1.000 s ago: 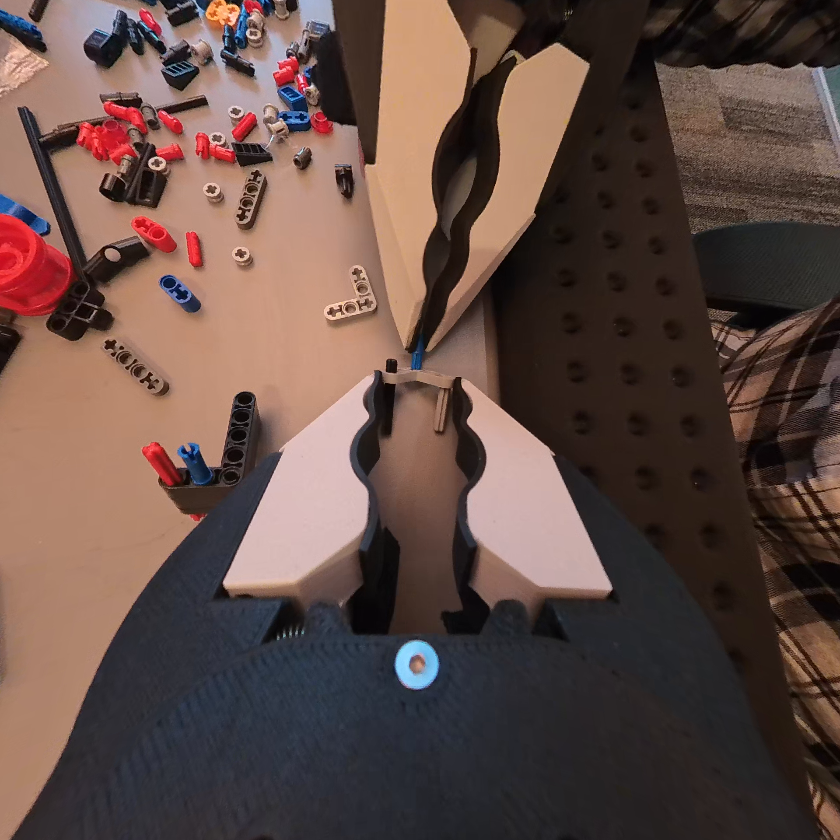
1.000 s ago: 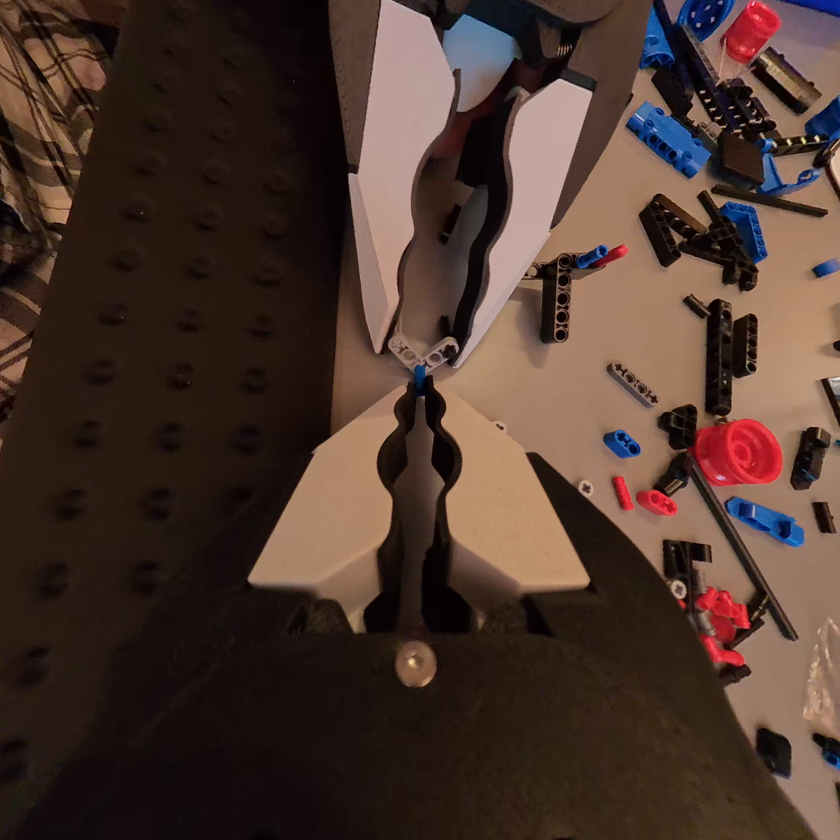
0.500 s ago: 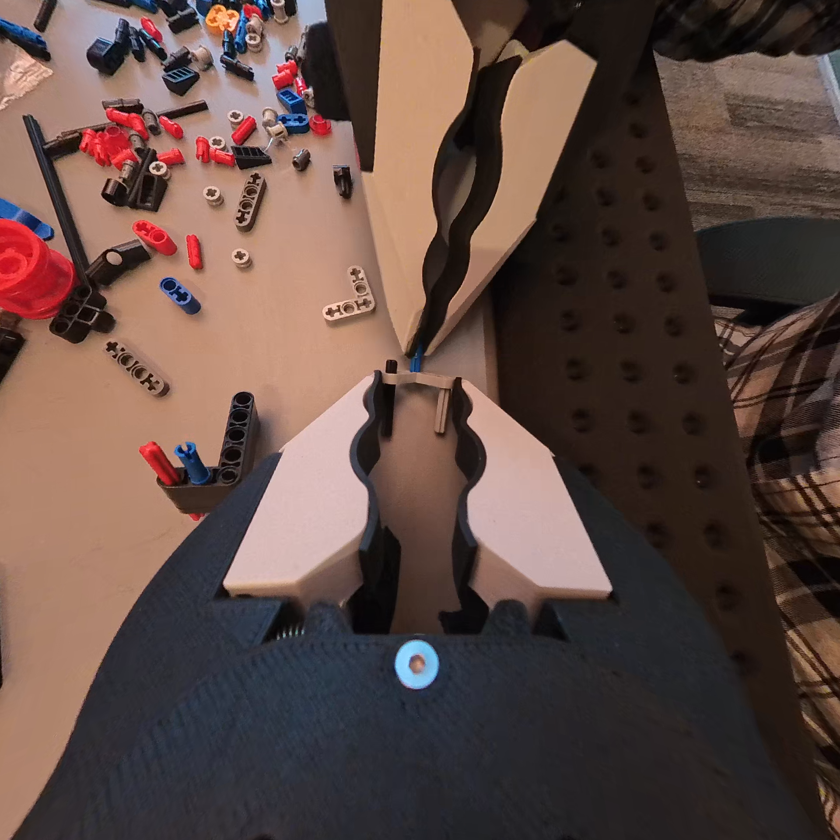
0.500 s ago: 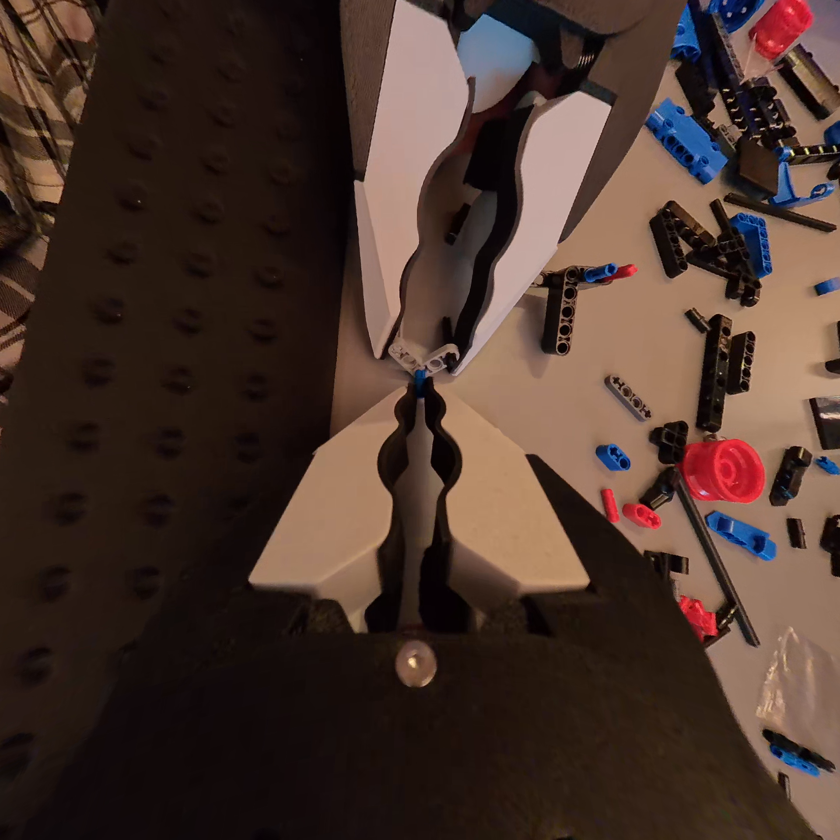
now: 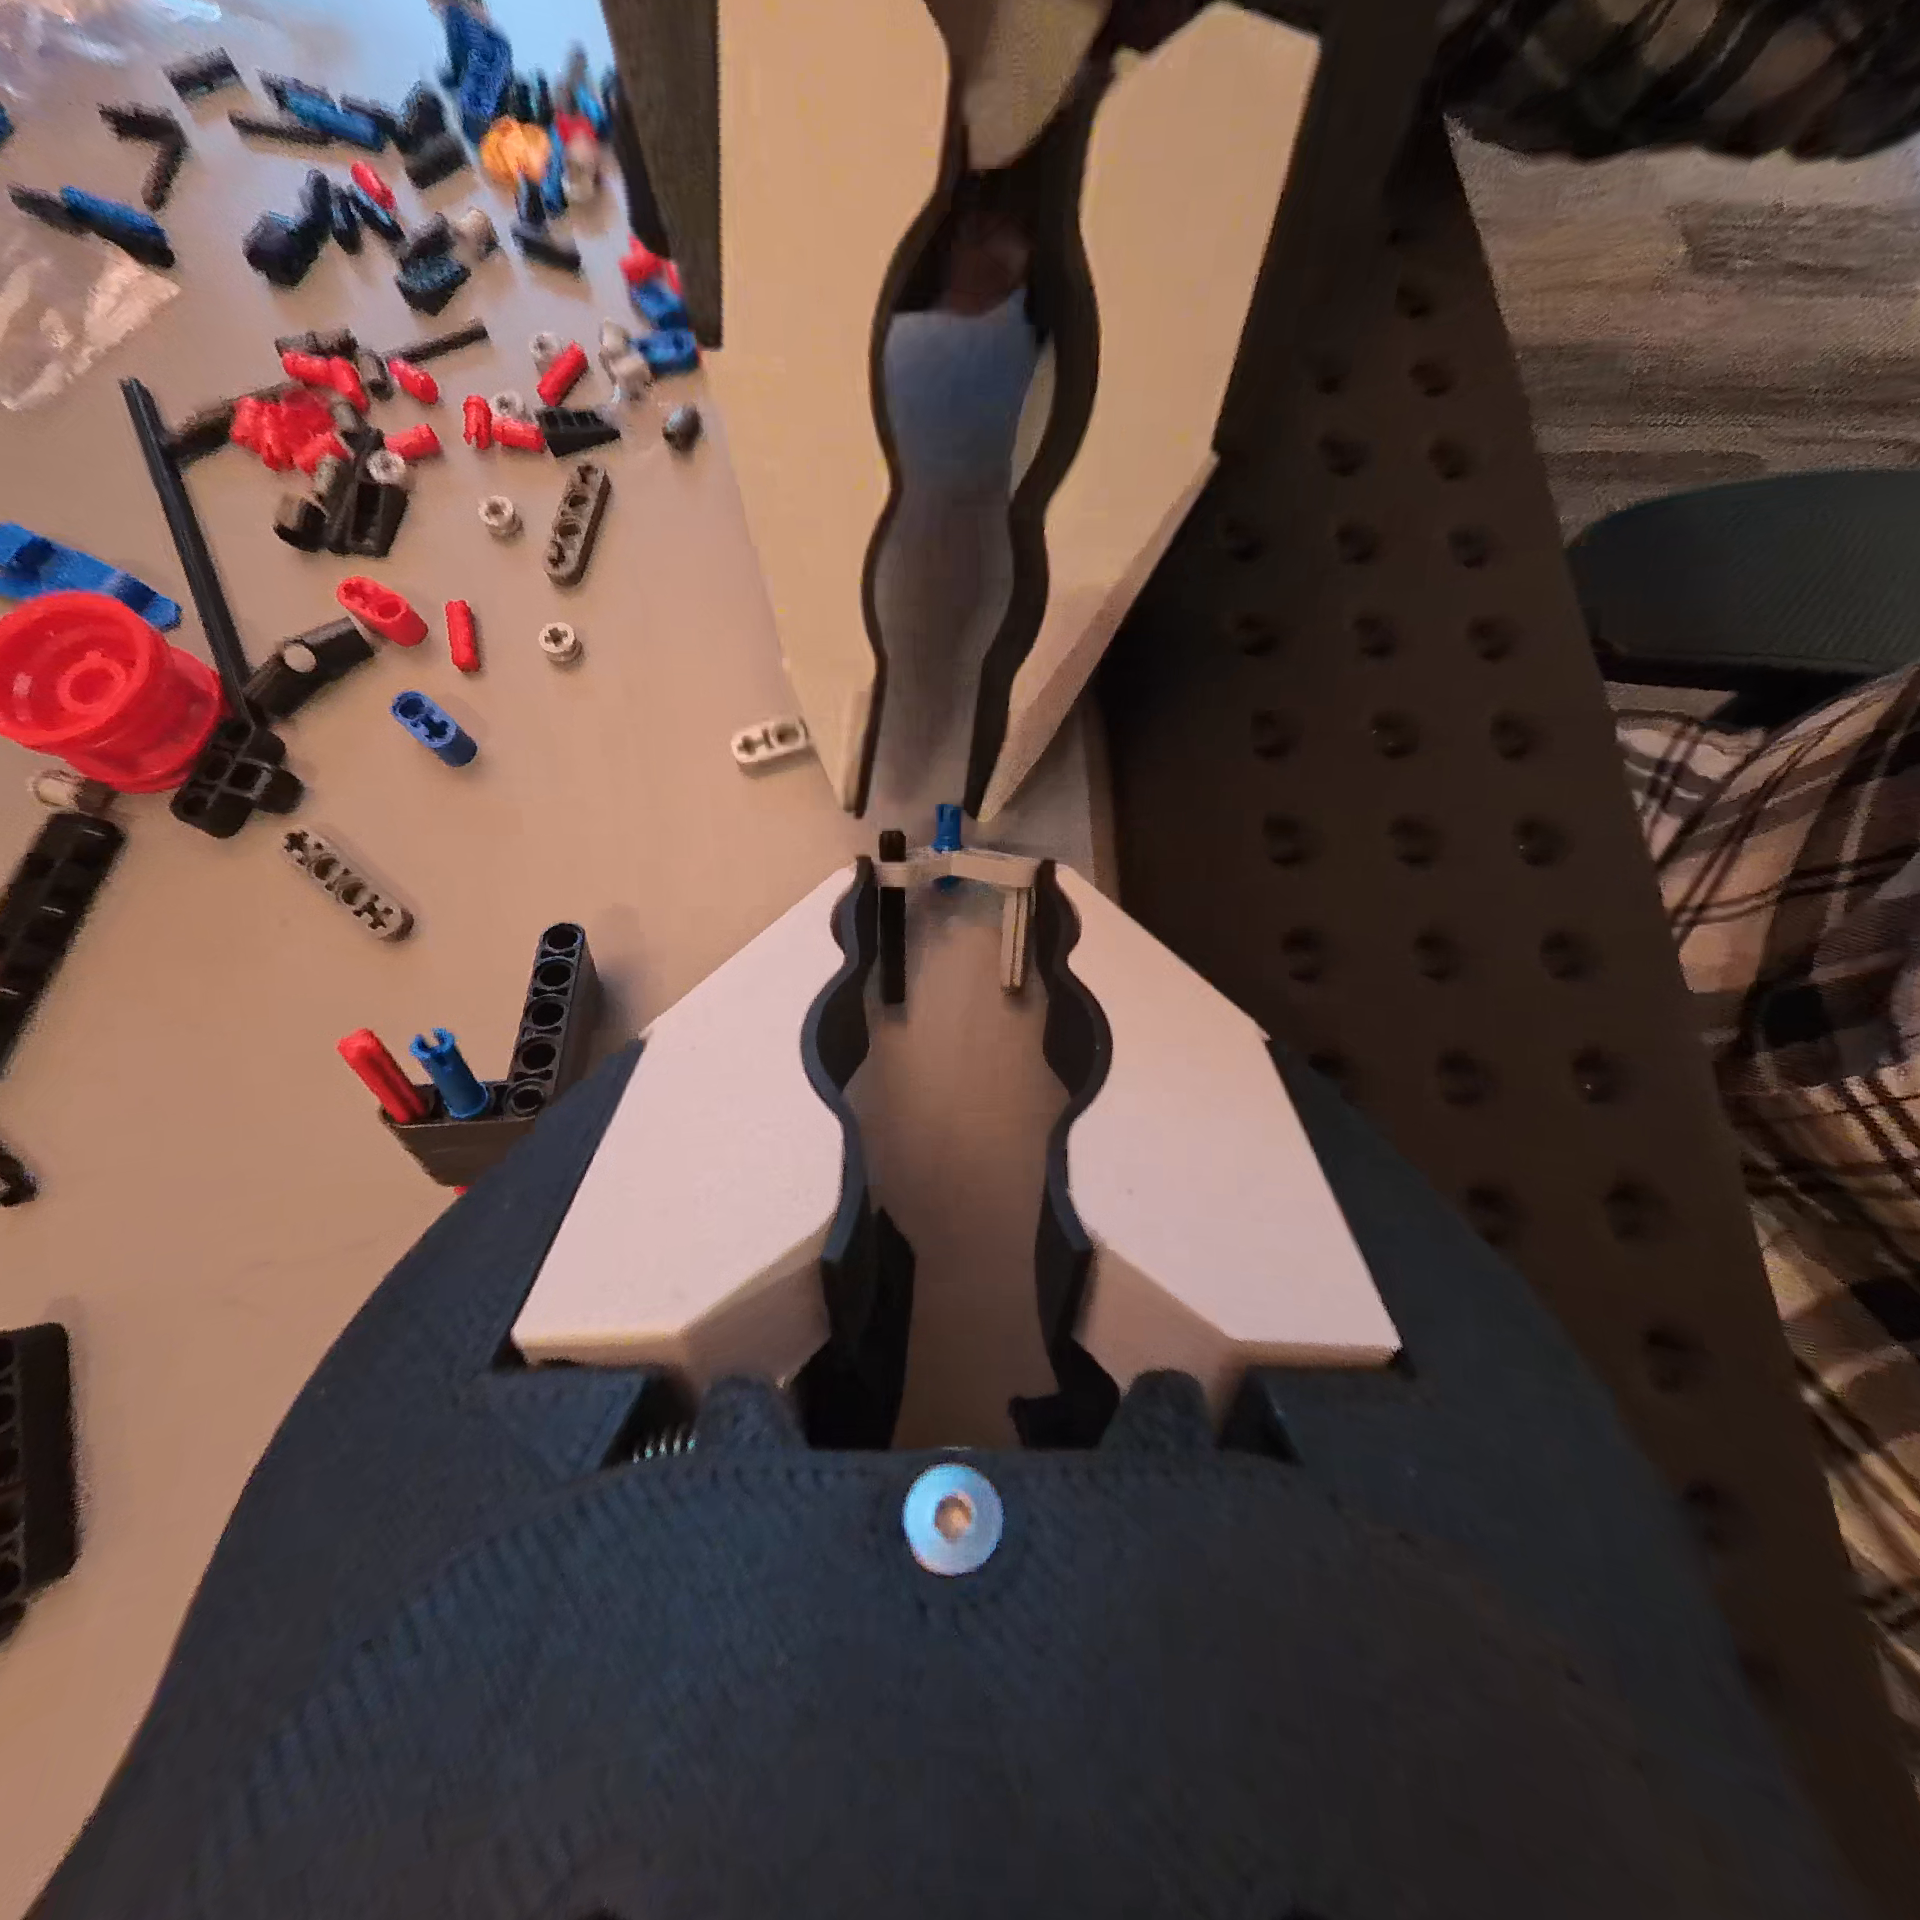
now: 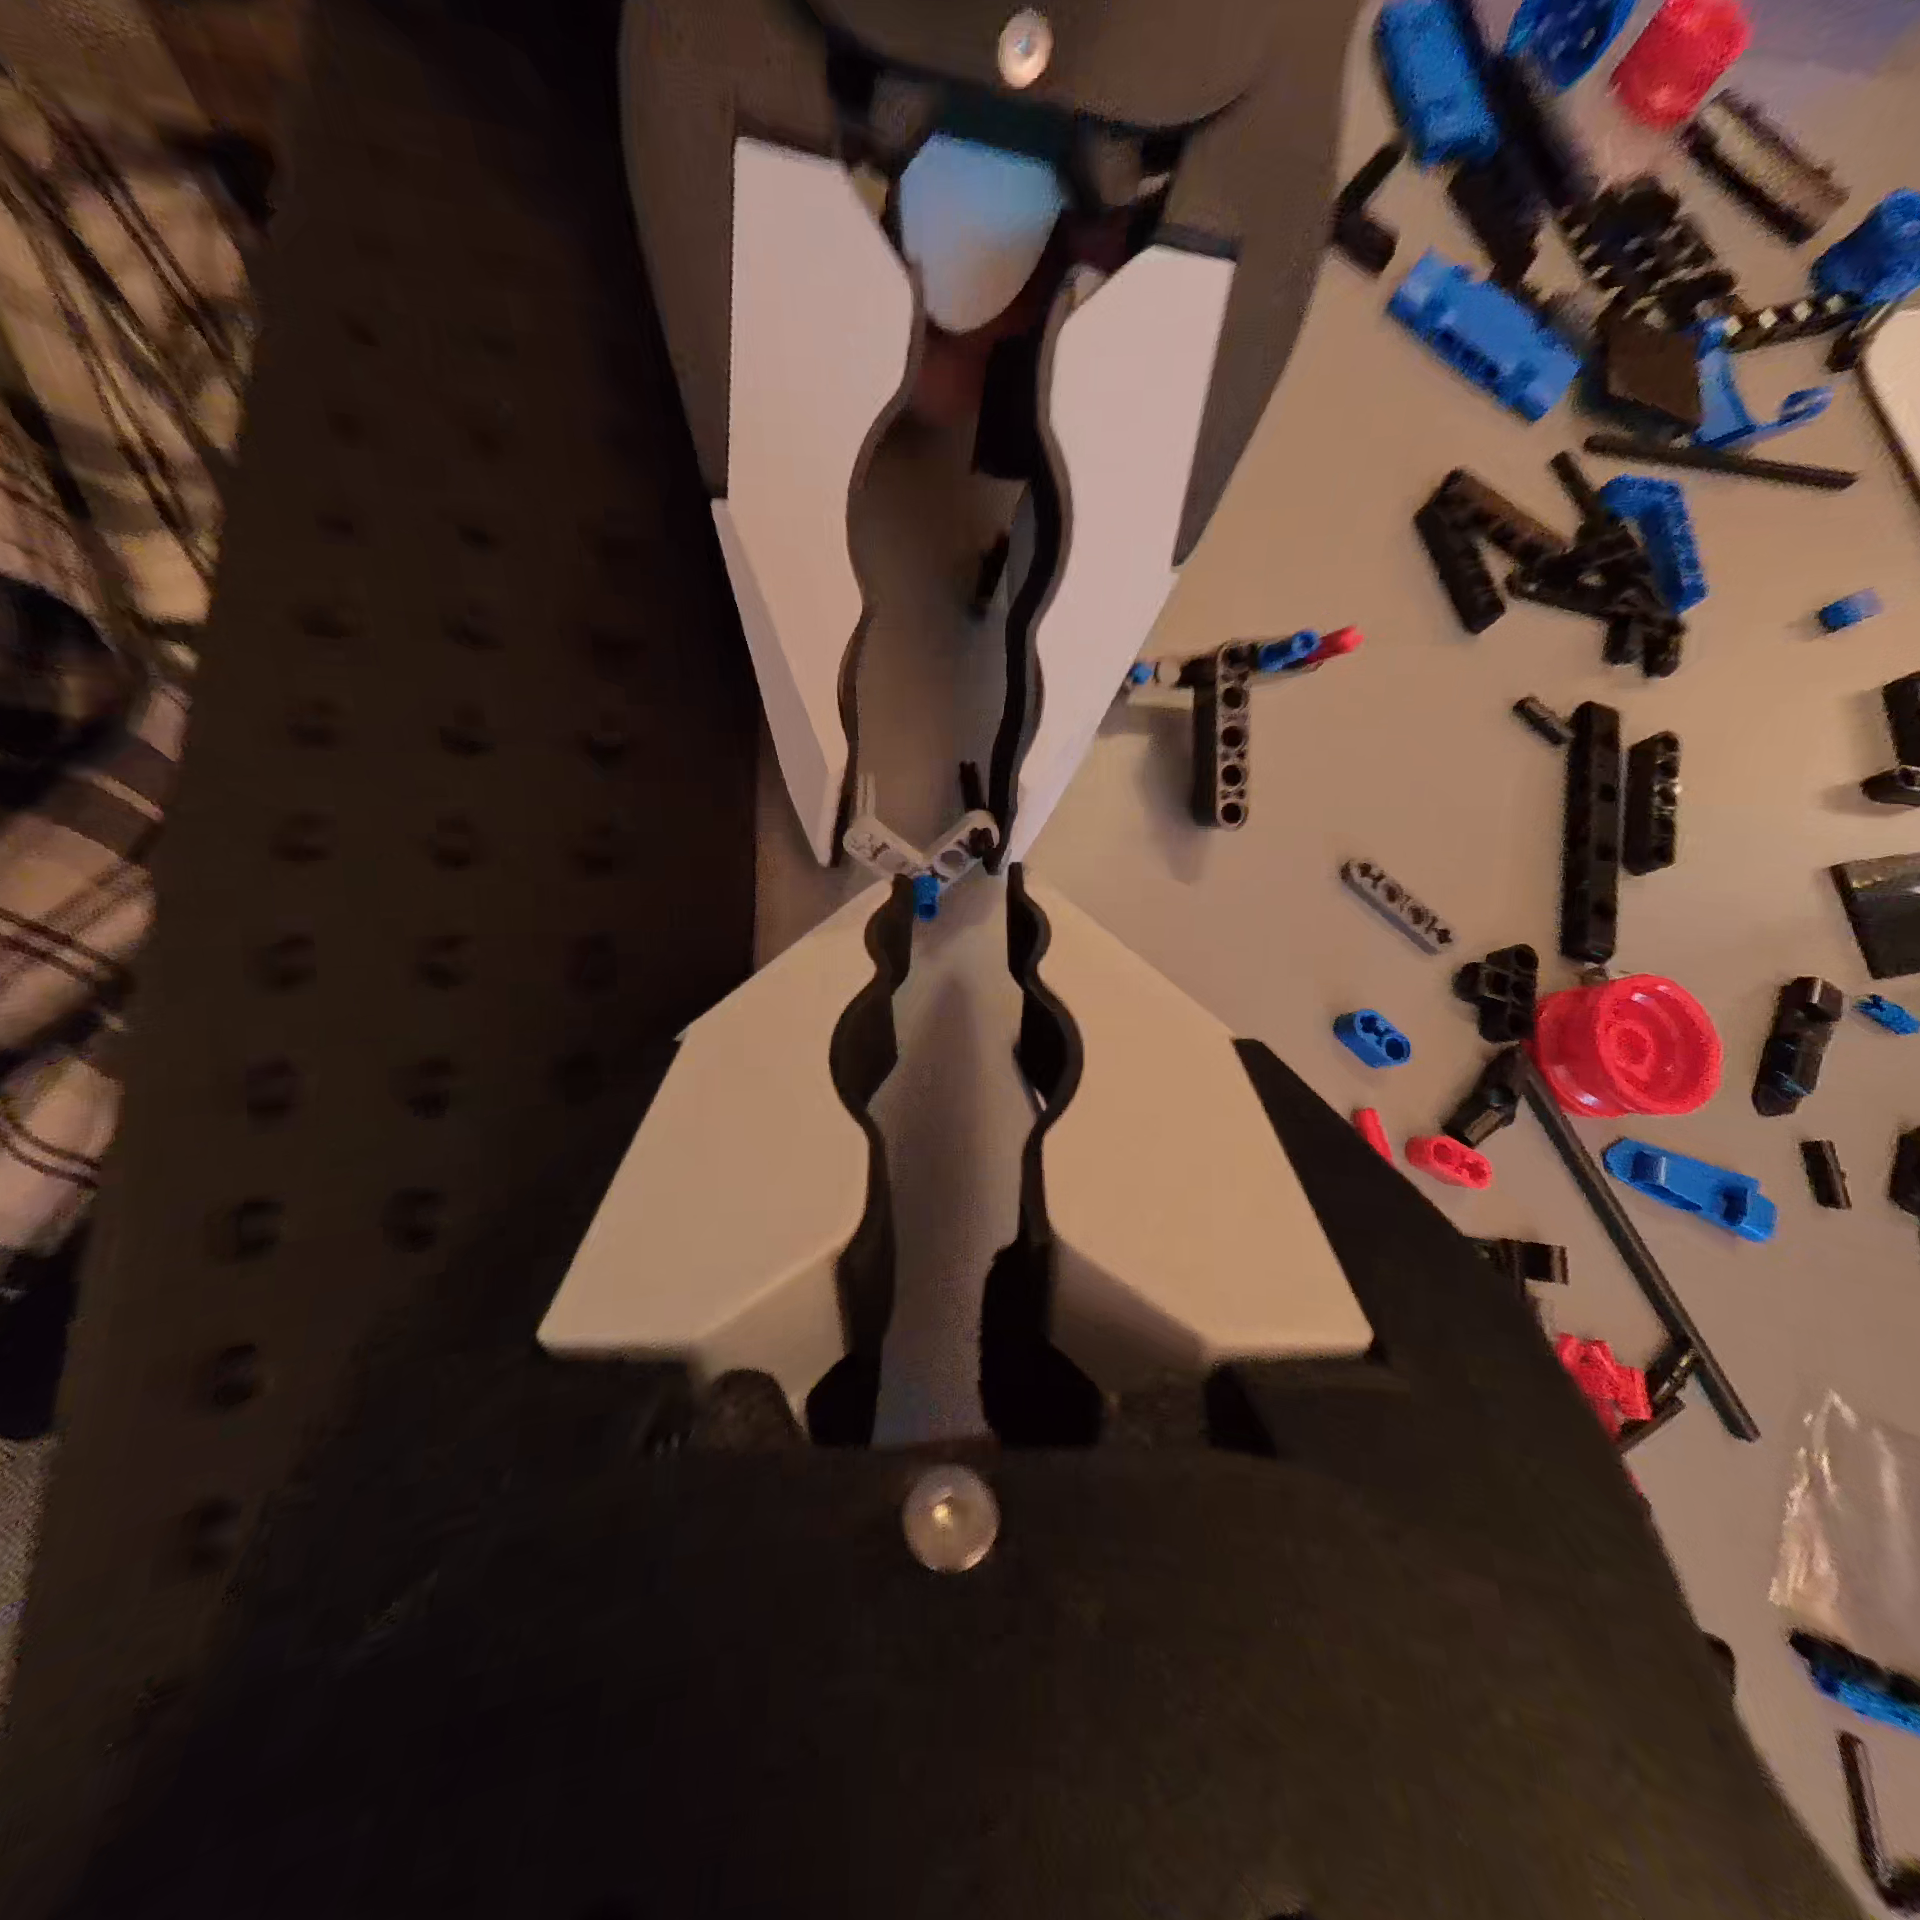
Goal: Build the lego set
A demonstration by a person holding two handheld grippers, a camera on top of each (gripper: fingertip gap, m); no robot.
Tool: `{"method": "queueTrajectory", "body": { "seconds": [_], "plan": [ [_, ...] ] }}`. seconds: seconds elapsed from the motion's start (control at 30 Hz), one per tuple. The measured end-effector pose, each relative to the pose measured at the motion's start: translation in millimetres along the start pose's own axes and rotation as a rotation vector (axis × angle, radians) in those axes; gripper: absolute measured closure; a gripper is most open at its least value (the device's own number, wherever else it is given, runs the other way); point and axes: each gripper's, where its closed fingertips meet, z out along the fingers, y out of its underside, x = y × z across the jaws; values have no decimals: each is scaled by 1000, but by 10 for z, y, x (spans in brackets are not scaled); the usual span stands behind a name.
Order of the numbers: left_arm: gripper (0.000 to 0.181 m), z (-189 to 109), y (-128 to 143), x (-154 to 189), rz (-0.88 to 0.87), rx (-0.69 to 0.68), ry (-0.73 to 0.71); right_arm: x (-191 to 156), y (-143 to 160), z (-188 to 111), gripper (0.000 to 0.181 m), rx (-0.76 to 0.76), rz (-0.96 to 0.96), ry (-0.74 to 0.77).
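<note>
Since half a second ago, right gripper (image 6: 951, 888) has gone from clamped on the blue pin (image 5: 945, 823) to released. Jaws now stand a moderate gap apart, and the view has swung slightly.

Step in hand, as I judge it: seating the blue pin into the grey angled beam (image 5: 977, 857), then backing the right tongs off.

Notes for doing it well:
- Work is held over the table (image 5: 623, 831), near its edge beside the black perforated strip (image 5: 1351, 727). A dropped pin could roll off, so keep the left tongs steady.
- Withdraw the right tongs straight back along the pin's axis. A sideways brush could cock the pin or twist the beam in the left grip.
- The pin looks only part-way in, with some blue standing proud of the beam. A further push with closed tips may be needed.

Tongs:
- Left gripper (image 5: 954, 868): clenched across the grey angled beam, tips on its two ends, jaws fairly wide to span it. A black axle (image 5: 891, 930) and a tan axle (image 5: 1016, 935) hang from the beam between the fingers.
- Right gripper: holds nothing. The pin sits just beside one pad; I cannot tell whether it touches.
</note>
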Motion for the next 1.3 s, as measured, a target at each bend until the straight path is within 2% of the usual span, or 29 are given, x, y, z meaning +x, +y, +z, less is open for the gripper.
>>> {"method": "queueTrajectory", "body": {
  "seconds": [0.13, 0.2, 0.33, 0.43, 0.47, 0.53, 0.73, 0.87, 1.3],
  "plan": [
    [153, -228, -306, -127, 107, 148, -159, 112, -97, -161, 165, 101, 143, 2],
    [152, -347, -395, -212, 154, 196, -251, 144, -190, -260, 160, 193, 242, -19],
    [153, -543, -586, -225, 286, 277, -383, 256, -403, -396, 161, 384, 451, -64],
    [153, -639, -669, -226, 397, 284, -498, 224, -540, -434, 164, 457, 508, -117],
    [153, -658, -684, -212, 439, 285, -523, 205, -585, -448, 158, 475, 508, -130],
    [153, -693, -731, -179, 483, 296, -552, 157, -696, -487, 158, 533, 539, -194],
    [153, -896, -835, -245, 549, 328, -706, 209, -906, -564, 171, 675, 622, -217],
    [153, -999, -862, -294, 537, 351, -754, 266, -999, -591, 176, 719, 627, -161],
    [153, -1201, -914, -356, 465, 438, -769, 365, -1191, -632, 177, 755, 579, -53]
  ]
}}
